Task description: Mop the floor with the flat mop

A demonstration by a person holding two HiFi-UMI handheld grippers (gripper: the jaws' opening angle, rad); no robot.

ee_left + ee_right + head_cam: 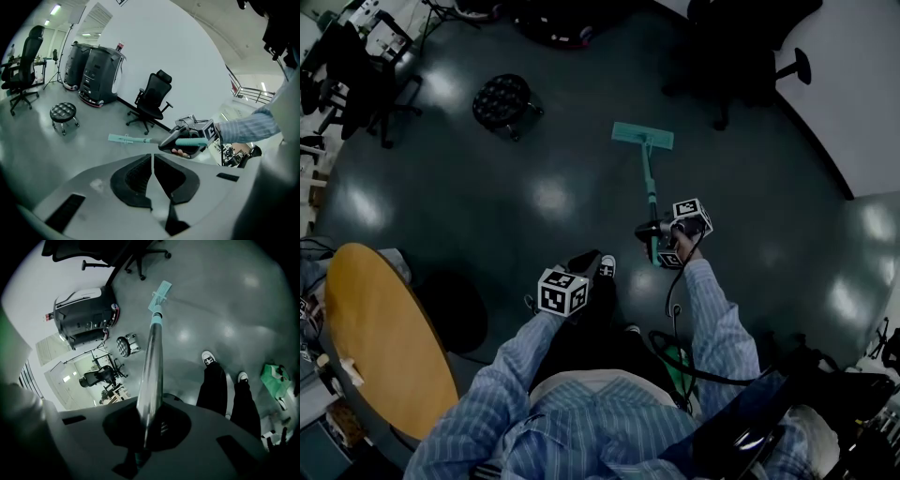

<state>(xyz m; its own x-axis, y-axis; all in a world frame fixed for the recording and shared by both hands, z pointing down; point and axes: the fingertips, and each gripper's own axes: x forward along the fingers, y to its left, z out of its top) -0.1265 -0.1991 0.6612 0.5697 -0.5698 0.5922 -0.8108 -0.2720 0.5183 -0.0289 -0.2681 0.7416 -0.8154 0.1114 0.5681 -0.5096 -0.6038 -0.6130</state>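
Note:
The flat mop has a teal head (642,136) lying on the dark floor ahead of me, and its pole (650,184) runs back to my right gripper (660,240). That gripper is shut on the pole, which shows as a shiny metal shaft (151,376) running out from between the jaws to the head (160,293). My left gripper (572,277) hangs at my left, shut with nothing in it, its black pads (166,176) pressed together. From the left gripper view the right gripper (172,142) and mop head (118,138) are visible.
A black round stool (503,100) stands left of the mop head. An office chair (741,52) and a white wall (862,84) are at the far right, more chairs (352,80) far left. A round wooden table (380,342) is at my left. My shoes (607,266) are near the pole.

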